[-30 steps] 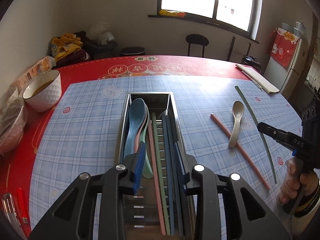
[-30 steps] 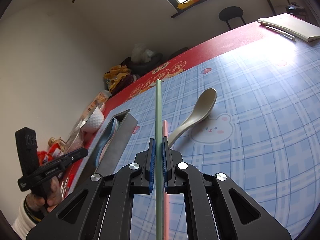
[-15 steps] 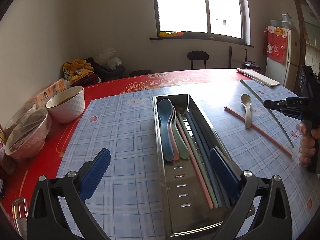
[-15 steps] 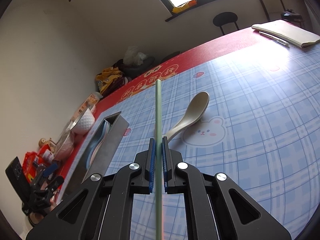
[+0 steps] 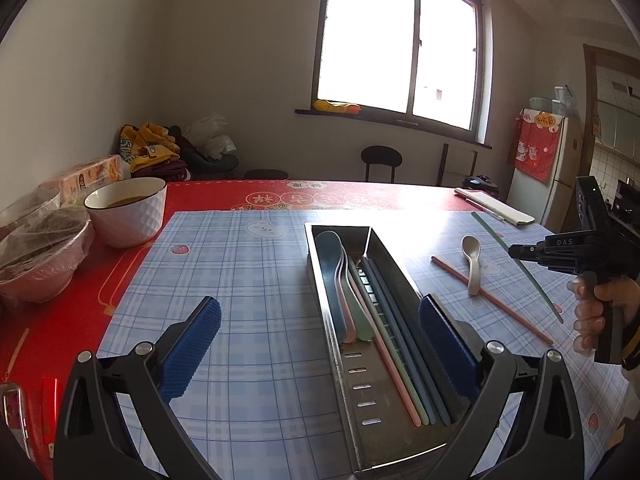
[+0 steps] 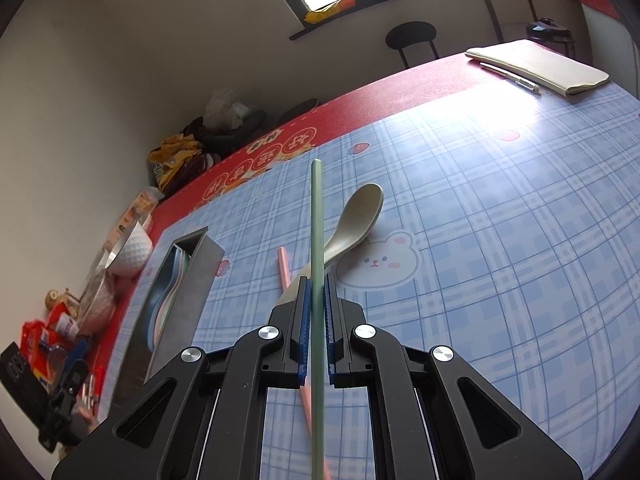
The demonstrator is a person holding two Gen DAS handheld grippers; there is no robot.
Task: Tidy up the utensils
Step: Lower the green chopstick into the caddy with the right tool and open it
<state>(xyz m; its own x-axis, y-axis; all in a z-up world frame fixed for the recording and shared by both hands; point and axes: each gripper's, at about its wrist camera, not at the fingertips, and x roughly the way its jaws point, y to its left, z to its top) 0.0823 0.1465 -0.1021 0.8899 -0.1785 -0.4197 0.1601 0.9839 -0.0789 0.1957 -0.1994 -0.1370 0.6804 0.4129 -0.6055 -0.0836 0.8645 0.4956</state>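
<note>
Bowl (image 5: 126, 211) clearer in left wrist view

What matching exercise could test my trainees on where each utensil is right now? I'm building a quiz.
Things:
1. green chopstick
2. beige spoon
3. blue spoon
4. left gripper

States:
A. lying in the metal tray
B. open, holding nothing
C. clamped in the right gripper
D. lying on the checked mat, across the pink chopstick

Pairs: 1-C, 2-D, 3-A, 4-B
</note>
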